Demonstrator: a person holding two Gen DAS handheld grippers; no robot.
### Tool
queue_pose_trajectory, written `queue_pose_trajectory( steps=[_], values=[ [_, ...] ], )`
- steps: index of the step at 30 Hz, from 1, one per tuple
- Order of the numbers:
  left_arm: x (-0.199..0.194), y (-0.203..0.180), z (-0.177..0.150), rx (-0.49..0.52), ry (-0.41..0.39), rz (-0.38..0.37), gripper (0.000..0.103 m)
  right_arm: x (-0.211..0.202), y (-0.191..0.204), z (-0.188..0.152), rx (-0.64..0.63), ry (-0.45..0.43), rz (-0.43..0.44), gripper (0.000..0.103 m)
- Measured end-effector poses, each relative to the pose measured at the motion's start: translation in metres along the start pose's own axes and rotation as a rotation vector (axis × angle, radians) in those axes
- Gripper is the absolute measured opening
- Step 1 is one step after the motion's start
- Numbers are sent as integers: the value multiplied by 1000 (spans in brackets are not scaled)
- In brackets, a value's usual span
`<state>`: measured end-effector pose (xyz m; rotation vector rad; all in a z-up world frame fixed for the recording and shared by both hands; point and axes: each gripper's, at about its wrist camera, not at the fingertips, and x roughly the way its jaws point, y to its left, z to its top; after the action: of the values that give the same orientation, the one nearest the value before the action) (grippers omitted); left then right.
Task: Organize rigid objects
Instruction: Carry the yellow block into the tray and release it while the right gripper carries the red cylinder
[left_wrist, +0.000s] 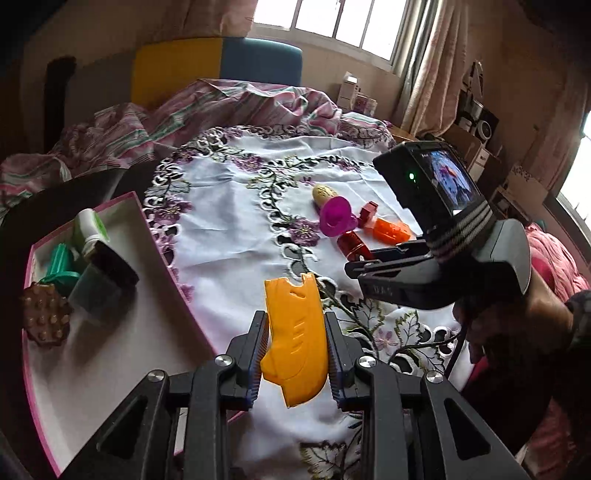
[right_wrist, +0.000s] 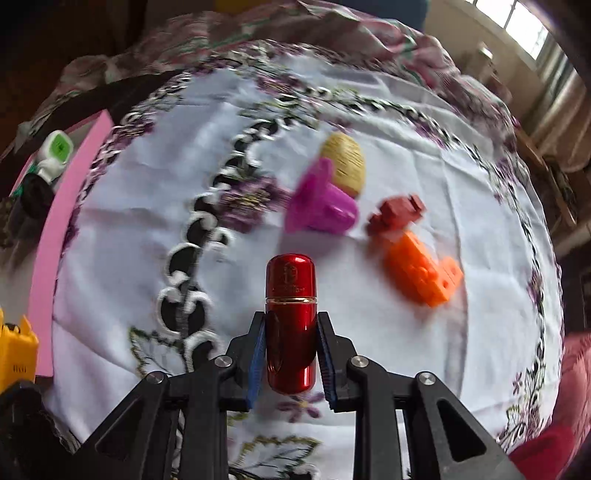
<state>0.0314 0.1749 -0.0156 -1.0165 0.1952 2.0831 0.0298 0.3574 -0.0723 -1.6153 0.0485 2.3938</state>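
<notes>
Right wrist view: right tongs (right_wrist: 290, 345) pinch a slick, stiff red capsule (right_wrist: 290, 325) mid-body; left tongs (left_wrist: 295, 354) clamp a light yellow plastic shell (left_wrist: 293, 339).

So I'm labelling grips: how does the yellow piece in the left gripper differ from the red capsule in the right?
The yellow piece is flat, matte and curved with slots; the red capsule is a round, glossy metallic cylinder with a gold band. The yellow piece looks broader. Both stand pinched between jaws above the cloth.
</notes>
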Motion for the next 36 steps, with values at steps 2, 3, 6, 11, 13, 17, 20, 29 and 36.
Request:
queue_pose_trajectory(
  steps=[2, 3, 6, 11, 13, 17, 20, 29, 36],
  values=[
    [-9, 12, -1, -30, -13, 24, 30, -4, 27, 8, -63, -52, -30, 25],
    [-14, 18, -3, -44, -18, 36, 30, -6, 36, 10, -87, -79, -45, 25],
    [-24, 36, -7, -84, -29, 73, 30, -7, 44, 22, -117, -141, -56, 25],
    [-37, 63, -17, -147, -34, 134, 30, -14, 54, 27, -142, -223, -95, 25],
    [-41, 72, -20, -173, -33, 152, 30, -19, 57, 27, -150, -250, -103, 25],
    [-51, 88, -26, -208, -41, 199, 30, -23, 61, 30, -167, -287, -104, 25],
    [-58, 98, -30, -226, -44, 238, 30, -28, 65, 31, -184, -309, -94, 25],
    [-78, 131, -43, -296, -48, 331, 30, -35, 85, 32, -248, -347, -63, 25],
    [-90, 145, -54, -336, -49, 370, 30, -42, 99, 33, -272, -381, -55, 25]
  ],
)
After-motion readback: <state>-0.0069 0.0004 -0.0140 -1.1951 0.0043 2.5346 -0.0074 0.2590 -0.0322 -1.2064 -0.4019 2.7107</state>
